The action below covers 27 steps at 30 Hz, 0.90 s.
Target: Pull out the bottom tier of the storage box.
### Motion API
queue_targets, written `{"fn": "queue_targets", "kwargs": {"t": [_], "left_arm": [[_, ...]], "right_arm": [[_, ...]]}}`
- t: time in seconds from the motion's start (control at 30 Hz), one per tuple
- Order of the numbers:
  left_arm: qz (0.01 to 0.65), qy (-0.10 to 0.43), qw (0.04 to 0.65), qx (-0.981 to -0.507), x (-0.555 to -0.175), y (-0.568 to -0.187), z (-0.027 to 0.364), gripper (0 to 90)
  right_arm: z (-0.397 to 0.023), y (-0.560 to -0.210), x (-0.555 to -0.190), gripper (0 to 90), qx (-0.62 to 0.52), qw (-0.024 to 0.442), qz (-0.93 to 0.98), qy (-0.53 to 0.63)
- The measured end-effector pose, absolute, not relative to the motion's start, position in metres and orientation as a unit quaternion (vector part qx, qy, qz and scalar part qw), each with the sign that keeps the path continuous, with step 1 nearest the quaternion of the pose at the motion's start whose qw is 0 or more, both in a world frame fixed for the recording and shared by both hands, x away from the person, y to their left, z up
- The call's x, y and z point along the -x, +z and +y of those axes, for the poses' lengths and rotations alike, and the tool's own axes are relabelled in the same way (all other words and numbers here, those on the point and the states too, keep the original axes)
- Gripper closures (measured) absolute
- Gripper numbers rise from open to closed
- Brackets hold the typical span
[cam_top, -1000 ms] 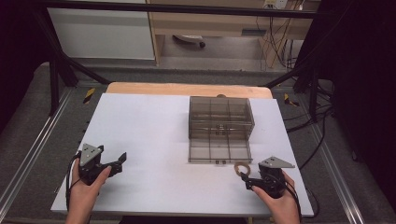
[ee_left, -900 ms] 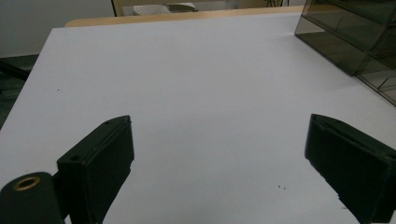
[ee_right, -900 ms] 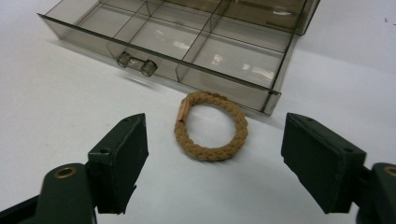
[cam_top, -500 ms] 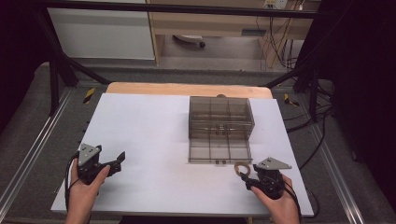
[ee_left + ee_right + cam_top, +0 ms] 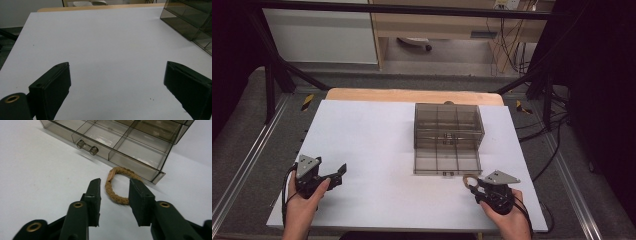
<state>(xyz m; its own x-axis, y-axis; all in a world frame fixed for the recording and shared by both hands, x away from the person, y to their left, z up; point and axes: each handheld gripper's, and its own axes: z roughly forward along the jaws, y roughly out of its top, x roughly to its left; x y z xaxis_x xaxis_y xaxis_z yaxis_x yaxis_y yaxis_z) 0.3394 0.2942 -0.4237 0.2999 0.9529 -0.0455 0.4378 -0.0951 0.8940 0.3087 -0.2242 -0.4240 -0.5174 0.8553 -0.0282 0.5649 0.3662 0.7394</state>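
Left gripper (image 5: 339,171) sits near the left front corner of the white table (image 5: 372,135), held in the person's left hand (image 5: 302,200). Jaws stand wide apart, nothing between them; in the left gripper view just bare tabletop shows in the gap.

Middle right of the table: smoky transparent plastic drawer box (image 5: 448,131), its bottom drawer (image 5: 447,162) pulled out toward the person. Drawer is split into compartments by clear dividers, and has a small clear bar handle (image 5: 87,147) on its front wall.

Tan braided cord ring (image 5: 117,185) lies flat on the table just in front of the drawer's right front corner, very close to the front wall; contact there cannot be told. In the high view it shows as a small loop (image 5: 470,180) just left of the right gripper's body.

Right gripper (image 5: 114,195), in the person's right hand (image 5: 507,215), is near the right front edge of the table. Its jaws have just been closing and now stand partly closed, with the near arc of the ring between them. The right pad overlaps the ring's edge in the right gripper view; the left pad is clear of it. No firm grip yet.
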Motion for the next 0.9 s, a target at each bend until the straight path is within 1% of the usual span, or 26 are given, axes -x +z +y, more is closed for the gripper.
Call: {"fn": "queue_targets", "kwargs": {"t": [0.07, 0.23, 0.33, 0.53, 0.73, 0.9], "left_arm": [[0.514, 0.295, 0.436, -0.677, -0.3392, -0.424, 0.2953, 6.8], [0.512, 0.294, 0.436, -0.679, -0.3406, -0.4236, 0.2943, 6.9], [0.511, 0.294, 0.434, -0.681, -0.3415, -0.4236, 0.2941, 7.0], [0.513, 0.296, 0.432, -0.68, -0.3423, -0.4232, 0.2951, 7.0], [0.509, 0.296, 0.433, -0.683, -0.3406, -0.4228, 0.2953, 7.1], [0.513, 0.294, 0.43, -0.682, -0.343, -0.4234, 0.2955, 7.1]], "right_arm": [[-0.2234, -0.4242, -0.3086, 66.4, -0.445, 0.21, 0.799, 0.345], [-0.223, -0.4251, -0.3076, 74.8, -0.437, 0.205, 0.808, 0.339], [-0.2231, -0.4253, -0.3078, 76.6, -0.43, 0.205, 0.811, 0.34], [-0.222, -0.4267, -0.3075, 77.7, -0.413, 0.203, 0.819, 0.342], [-0.2193, -0.4264, -0.3069, 77.7, -0.402, 0.213, 0.822, 0.343], [-0.2204, -0.4277, -0.3092, 79.8, -0.409, 0.211, 0.82, 0.34]]}}
